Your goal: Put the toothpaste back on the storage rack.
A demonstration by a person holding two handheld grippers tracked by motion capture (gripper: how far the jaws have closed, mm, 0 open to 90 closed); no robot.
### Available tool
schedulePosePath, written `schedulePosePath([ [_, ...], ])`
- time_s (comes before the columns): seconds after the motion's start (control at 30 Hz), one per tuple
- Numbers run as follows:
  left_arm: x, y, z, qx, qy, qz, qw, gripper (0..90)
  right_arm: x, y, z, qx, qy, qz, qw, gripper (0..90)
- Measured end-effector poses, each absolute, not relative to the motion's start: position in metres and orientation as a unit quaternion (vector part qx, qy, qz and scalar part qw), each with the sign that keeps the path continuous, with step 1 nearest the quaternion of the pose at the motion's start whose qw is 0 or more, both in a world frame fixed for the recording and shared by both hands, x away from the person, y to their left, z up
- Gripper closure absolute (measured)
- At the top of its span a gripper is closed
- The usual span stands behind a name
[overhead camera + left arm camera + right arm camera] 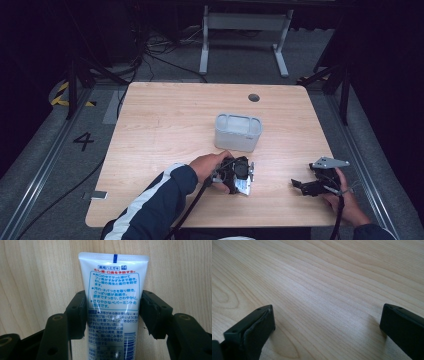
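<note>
A white toothpaste tube point(113, 277) with blue and red print lies flat against the wooden table point(165, 130). My left gripper point(113, 308) is shut on it, one black jaw pressed to each side of its middle. In the high view the left gripper point(235, 174) points down near the table's front centre, and a bit of the tube point(243, 187) shows under it. My right gripper point(299, 185) rests low at the front right, held by a hand. Its jaws stand wide apart over bare wood in the right gripper view point(327, 322), open and with nothing between them.
A pale grey rectangular container point(238, 131) with an open top stands at mid-table, just beyond the left gripper. A round cable hole point(254, 97) sits near the far edge. Cables and a metal stand point(245, 30) are on the floor behind the table.
</note>
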State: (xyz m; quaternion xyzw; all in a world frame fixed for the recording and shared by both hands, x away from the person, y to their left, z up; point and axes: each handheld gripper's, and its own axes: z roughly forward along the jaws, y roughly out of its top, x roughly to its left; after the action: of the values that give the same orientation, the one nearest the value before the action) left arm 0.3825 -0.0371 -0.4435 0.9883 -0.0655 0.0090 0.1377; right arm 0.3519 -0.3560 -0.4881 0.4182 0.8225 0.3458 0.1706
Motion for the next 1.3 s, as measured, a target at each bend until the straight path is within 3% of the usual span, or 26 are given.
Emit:
schedulePosePath([
  [0.9,0.385,0.023,-0.396,0.945,0.038,0.063,0.318,57.5,0.351,-0.357,-0.488,0.412,0.826,0.345,0.169,0.2],
  [1.3,0.386,0.041,-0.39,0.932,0.056,0.064,0.353,61.2,0.35,-0.358,-0.488,0.41,0.827,0.346,0.168,0.2],
])
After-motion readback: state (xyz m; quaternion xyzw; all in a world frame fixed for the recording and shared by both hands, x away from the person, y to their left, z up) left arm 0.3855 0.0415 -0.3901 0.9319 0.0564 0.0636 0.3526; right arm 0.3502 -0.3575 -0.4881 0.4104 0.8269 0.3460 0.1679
